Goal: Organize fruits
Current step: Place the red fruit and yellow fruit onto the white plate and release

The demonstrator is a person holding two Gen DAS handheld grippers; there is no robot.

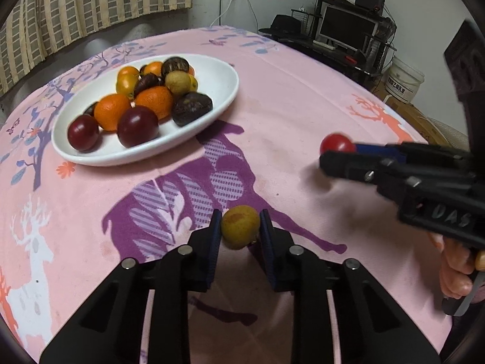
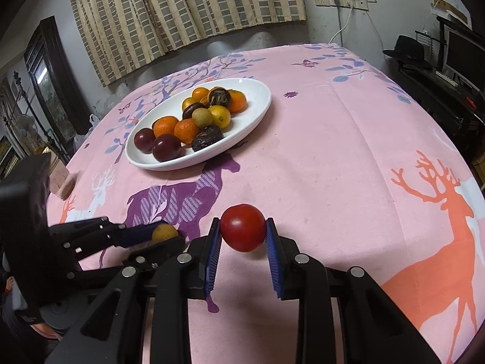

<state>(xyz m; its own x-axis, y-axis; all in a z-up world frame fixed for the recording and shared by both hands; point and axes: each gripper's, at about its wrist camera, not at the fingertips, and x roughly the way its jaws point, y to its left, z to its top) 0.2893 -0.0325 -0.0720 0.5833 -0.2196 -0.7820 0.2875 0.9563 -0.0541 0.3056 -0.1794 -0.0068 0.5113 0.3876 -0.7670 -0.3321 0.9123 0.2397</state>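
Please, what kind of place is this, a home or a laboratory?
Most likely a room in a home: a table under a pink deer-print cloth, a white plate of fruit, checked curtains on the wall, and a desk with a computer monitor.

Left gripper: matte black frame, ribbed blue pads, silver round screws. Right gripper: same build; raised lettering, apparently "DAS", at 4 o'clock in the left view. Bare-skinned hand behind it.
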